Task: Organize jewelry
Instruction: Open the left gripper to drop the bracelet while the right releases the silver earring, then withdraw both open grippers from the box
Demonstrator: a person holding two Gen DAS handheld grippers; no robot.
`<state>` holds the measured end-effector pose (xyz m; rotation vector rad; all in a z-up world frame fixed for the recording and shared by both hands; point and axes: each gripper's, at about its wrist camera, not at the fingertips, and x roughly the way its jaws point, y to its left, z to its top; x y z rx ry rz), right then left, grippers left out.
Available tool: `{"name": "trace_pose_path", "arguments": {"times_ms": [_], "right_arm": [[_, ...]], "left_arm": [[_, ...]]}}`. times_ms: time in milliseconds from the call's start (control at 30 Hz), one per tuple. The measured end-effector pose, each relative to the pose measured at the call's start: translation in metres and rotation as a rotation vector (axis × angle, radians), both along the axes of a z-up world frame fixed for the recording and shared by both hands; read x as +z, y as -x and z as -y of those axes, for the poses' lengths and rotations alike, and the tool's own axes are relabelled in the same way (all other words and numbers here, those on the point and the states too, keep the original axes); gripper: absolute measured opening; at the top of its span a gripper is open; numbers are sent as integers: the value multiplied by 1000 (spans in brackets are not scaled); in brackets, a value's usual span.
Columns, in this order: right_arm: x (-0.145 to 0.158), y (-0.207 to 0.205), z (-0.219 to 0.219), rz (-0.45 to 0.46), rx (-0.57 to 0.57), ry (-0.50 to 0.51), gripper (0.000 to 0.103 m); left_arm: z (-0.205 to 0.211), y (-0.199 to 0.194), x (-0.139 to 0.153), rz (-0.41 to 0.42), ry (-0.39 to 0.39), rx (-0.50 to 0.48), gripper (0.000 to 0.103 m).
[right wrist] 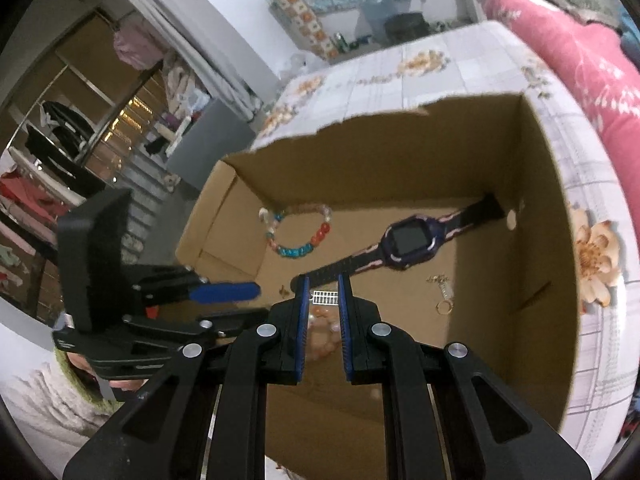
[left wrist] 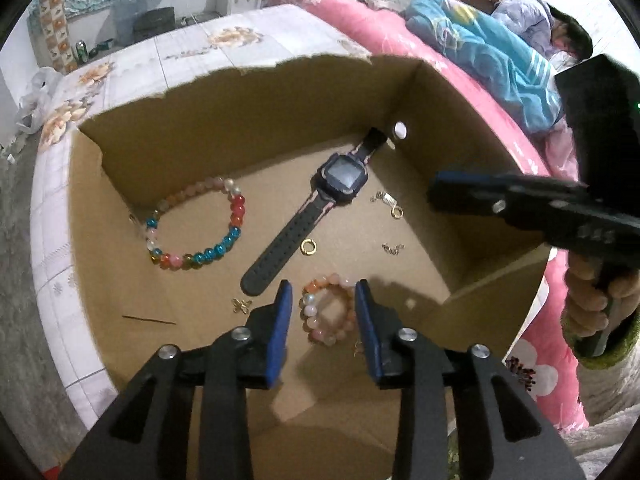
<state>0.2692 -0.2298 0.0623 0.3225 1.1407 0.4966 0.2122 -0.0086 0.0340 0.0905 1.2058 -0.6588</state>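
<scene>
An open cardboard box [left wrist: 240, 112] holds the jewelry. My left gripper [left wrist: 323, 294] is open, low over a pink bead bracelet [left wrist: 328, 314] on the box floor, and its blue pads stand on either side without touching it. A multicoloured bead bracelet [left wrist: 196, 232] lies at the left and a dark watch [left wrist: 340, 178] in the middle. A gold ring [left wrist: 308, 247] and small metal bits [left wrist: 394, 204] lie nearby. My right gripper [right wrist: 323, 282] is shut on a small silver ribbed piece [right wrist: 324, 297], above the watch strap [right wrist: 332, 272]. From the left wrist it shows at the right [left wrist: 434, 192].
The box sits on a floral-patterned bed sheet [left wrist: 180, 56]. A pink quilt [left wrist: 400, 40] runs along the right, and a person lies under a blue blanket [left wrist: 492, 56] at the far right. Box walls [right wrist: 540, 240] rise around the floor. A gold charm [left wrist: 242, 305] lies near my left fingers.
</scene>
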Motion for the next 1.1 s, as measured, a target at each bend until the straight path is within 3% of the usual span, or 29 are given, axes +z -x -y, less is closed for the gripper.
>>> {"name": "trace_pose_path", "arguments": {"times_ms": [233, 300, 367, 733, 900, 1033, 1100], "right_arm": [[-15, -10, -13, -70, 38, 78, 15], [-16, -11, -12, -73, 34, 81, 16], [-15, -11, -10, -73, 26, 71, 16], [28, 21, 16, 48, -62, 14, 21], [54, 62, 33, 137, -122, -10, 40], [74, 98, 36, 228, -161, 19, 57], [81, 116, 35, 271, -182, 64, 72]], "left_arm": [[-5, 15, 18, 91, 18, 25, 48], [-8, 22, 23, 123, 17, 38, 58], [-11, 28, 30, 163, 23, 55, 60], [-32, 68, 58, 281, 99, 120, 78], [-35, 92, 71, 372, 110, 184, 97], [-32, 110, 77, 445, 66, 292, 97], [-27, 115, 77, 443, 37, 329, 98]]}}
